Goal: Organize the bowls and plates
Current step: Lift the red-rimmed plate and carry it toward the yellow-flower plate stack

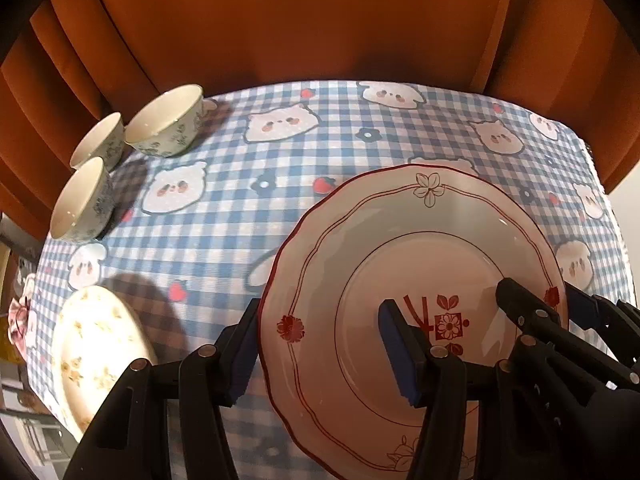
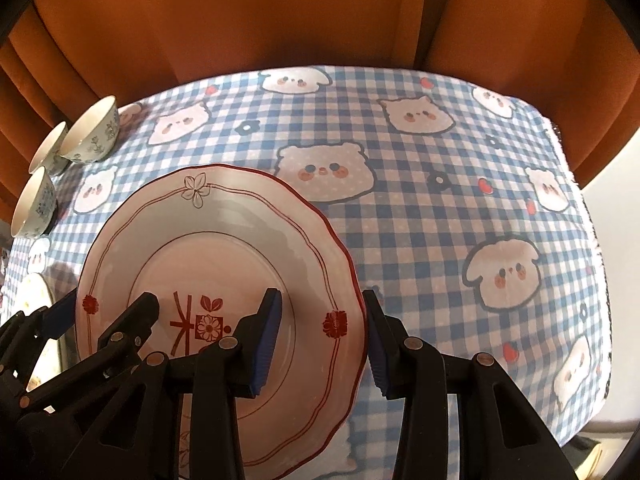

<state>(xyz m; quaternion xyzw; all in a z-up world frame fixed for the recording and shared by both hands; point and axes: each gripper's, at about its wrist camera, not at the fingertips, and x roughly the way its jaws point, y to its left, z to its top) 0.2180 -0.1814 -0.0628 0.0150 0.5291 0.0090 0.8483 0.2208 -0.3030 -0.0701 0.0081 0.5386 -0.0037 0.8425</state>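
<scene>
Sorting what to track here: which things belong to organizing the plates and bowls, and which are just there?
Job:
red-rimmed plate, gripped by left gripper and right gripper
floral plate
three bowls

Just there:
checked tablecloth
orange curtain

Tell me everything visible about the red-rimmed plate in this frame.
The plate looks like glazed white ceramic: scalloped red rim, thin red double line, outlined flowers, red blossoms, and a red flower-and-character mark in the centre. It is empty and appears intact. The left gripper and right gripper each clamp an opposite rim edge, one finger above, one beneath. It seems held just above the checked tablecloth.
</scene>
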